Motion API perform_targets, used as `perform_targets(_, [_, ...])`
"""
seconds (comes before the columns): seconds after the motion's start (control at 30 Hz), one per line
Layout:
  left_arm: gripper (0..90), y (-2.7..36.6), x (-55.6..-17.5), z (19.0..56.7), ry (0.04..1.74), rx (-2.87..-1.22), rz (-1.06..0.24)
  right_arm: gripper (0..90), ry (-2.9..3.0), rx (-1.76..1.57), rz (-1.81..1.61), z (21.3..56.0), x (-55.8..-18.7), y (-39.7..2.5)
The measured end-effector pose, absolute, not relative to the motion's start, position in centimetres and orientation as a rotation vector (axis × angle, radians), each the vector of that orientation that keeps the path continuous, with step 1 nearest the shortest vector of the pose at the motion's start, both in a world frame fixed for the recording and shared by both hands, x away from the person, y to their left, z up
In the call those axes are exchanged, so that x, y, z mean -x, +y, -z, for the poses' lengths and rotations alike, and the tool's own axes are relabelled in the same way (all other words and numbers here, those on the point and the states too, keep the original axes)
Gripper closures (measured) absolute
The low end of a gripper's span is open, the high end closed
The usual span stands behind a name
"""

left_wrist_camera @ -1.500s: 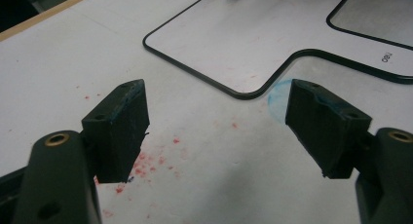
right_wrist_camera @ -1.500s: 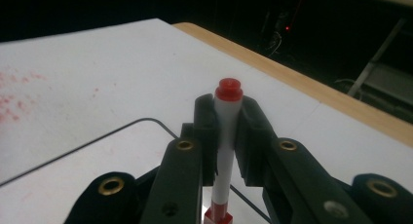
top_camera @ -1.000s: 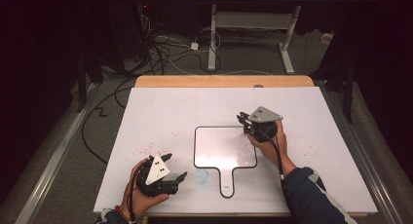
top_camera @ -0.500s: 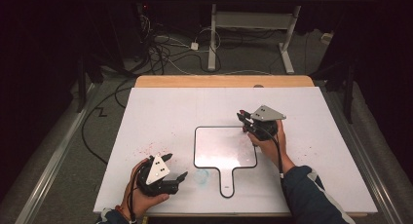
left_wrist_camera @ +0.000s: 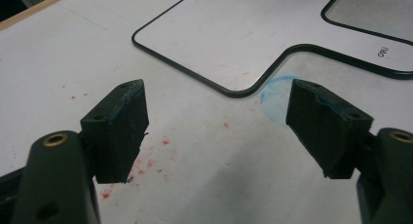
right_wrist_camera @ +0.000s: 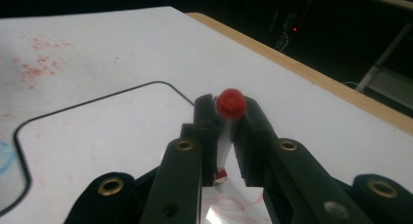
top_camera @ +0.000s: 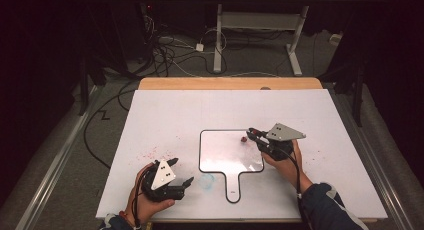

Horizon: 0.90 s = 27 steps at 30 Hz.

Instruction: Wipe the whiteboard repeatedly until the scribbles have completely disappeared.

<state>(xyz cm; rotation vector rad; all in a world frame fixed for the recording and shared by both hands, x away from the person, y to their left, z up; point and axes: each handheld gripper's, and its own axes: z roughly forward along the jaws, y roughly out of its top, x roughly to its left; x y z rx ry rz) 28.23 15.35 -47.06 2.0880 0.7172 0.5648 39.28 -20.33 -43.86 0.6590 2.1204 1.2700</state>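
Observation:
A paddle-shaped whiteboard with a black rim lies flat at the middle of the white table. My right gripper hovers over the board's far right corner, shut on a red-capped marker. The marker's white barrel stands between the jaws, and its red end shows just above the board. My left gripper rests low near the table's front left, open and empty. In the left gripper view its pads stand wide apart, pointing at the board's corner and handle.
A faint blue smudge marks the table beside the board's handle. Red specks dot the surface left of the board. A wooden strip edges the far side; cables and a desk frame lie beyond.
My right gripper, with the marker in it, has shifted toward the person and slightly right over the board. The left gripper has stayed put.

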Motion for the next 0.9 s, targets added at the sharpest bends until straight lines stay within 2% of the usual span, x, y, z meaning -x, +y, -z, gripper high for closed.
perform_targets(0.2, [22.6,15.5,-28.4,47.2,0.716,-2.093,-0.548,81.4,2.106,-0.768,-1.207,42.3,-41.0,-21.3])
perform_targets(0.5, [22.7,15.6,-28.1,47.0,0.706,-2.086,-0.54,81.5,2.316,-0.799,-1.034,40.5,-42.1,-19.7])
perform_targets(0.77, [22.7,15.6,-28.1,47.0,0.706,-2.086,-0.531,81.6,2.3,-0.874,-1.014,40.4,-43.3,-19.9])
perform_targets(0.9, [22.8,15.6,-28.1,47.0,0.704,-2.089,-0.527,81.6,2.369,-0.84,-1.027,40.1,-42.5,-19.3])
